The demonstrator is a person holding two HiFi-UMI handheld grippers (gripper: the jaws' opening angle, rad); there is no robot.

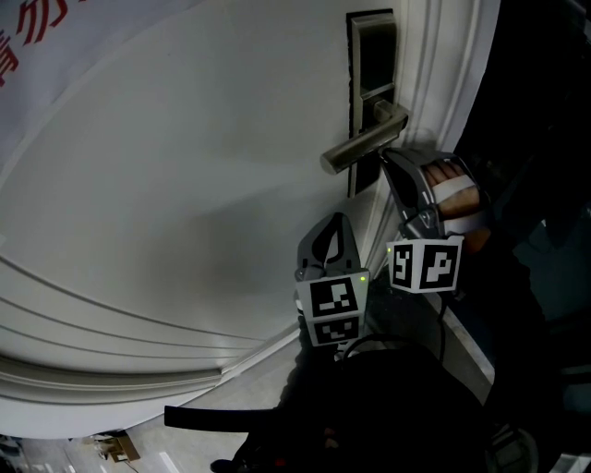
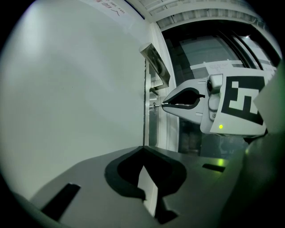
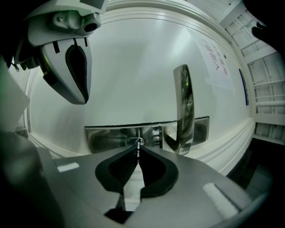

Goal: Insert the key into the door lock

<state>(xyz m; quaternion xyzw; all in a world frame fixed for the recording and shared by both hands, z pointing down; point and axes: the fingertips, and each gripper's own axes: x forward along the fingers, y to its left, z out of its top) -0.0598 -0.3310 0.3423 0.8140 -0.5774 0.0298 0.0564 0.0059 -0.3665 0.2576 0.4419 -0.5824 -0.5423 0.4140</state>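
Red writing [image 1: 37,28] at top left of door [image 1: 185,185], cropped, unreadable. Left gripper [image 1: 336,220]: jaws pressed together, nothing between them, below the handle [image 1: 365,143]. Lock plate [image 3: 111,136] sits behind the handle. Right gripper [image 3: 137,154]: jaws clamped on key [image 3: 138,148]. Key's long axis runs along the jaws, tip pointing at keyhole [image 3: 135,142] and touching it; depth unclear.

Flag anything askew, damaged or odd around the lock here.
Nothing stands out. The right gripper holds the key at the keyhole in the lock plate; the handle looks intact. The left gripper is shut, empty, beside the door.
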